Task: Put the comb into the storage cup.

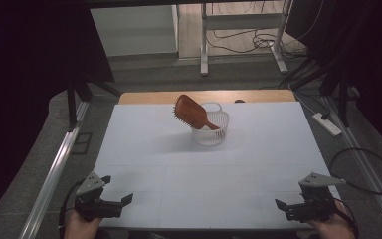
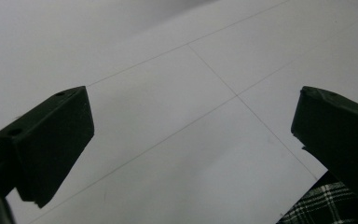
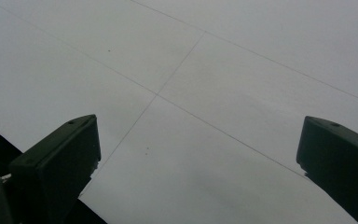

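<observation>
Left tongs (image 1: 117, 196): near-left corner of the white sheet-covered table (image 1: 149, 149), jaws spread wide, nothing between them. The left gripper view confirms it: both black pads apart over bare white surface, with a bit of plaid fabric (image 2: 328, 205) at the bottom right edge.

Centre, far half of the table: reddish-brown wooden paddle hairbrush (image 1: 191, 113) standing tilted in a small white wire-mesh basket (image 1: 219, 130). The handle end is down inside the basket, the paddle head sticks up and leans out over the left rim, bristle side facing down-left as far as I can tell. Well apart from both tongs.

Handling, my read:
- Brush: stiff, light to moderate weight, head-heavy. The finish looks smooth, so likely slippery on flat pads.
- Best hold: the neck just below the paddle, across the narrow width, above the basket rim. Pinching the wide head flat-on risks slipping, and the bristle side gives poor contact.
- Basket: light and probably thin plastic or wire, so it will likely tip or drag along if the brush is pulled sideways. Lift along the handle axis, or pin the basket rim with the other tongs.

Right tongs (image 1: 291, 205): near-right corner of the table, also released. The right gripper view shows its pads wide apart over bare table, holding nothing.
</observation>
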The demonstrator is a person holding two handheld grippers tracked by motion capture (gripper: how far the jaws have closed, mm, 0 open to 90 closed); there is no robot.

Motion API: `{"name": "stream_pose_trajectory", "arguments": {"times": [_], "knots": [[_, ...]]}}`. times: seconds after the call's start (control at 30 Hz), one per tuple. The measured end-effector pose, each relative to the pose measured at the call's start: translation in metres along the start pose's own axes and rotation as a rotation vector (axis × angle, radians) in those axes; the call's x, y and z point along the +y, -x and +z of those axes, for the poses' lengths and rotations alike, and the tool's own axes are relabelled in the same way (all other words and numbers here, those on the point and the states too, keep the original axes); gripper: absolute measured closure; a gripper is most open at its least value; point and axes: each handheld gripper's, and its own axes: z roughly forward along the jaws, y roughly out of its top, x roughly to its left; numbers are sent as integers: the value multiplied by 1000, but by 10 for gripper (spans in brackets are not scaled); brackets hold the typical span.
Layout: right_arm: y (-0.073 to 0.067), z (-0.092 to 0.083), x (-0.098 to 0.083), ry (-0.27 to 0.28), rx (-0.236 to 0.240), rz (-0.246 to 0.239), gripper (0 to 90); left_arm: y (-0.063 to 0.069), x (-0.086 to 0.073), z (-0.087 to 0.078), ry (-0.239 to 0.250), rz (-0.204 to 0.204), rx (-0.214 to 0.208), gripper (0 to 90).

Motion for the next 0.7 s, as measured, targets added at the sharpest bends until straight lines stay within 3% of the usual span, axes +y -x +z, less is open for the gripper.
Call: {"name": "stream_pose_trajectory", "arguments": {"times": [0.4,0.7], "knots": [[0,0,0,-1,1,-6,0,2,-3,-5,-13,-4,7,0],[-1,1,0,-5,2,-12,0,2,-3,-4,-45,-8,-16,1]]}}
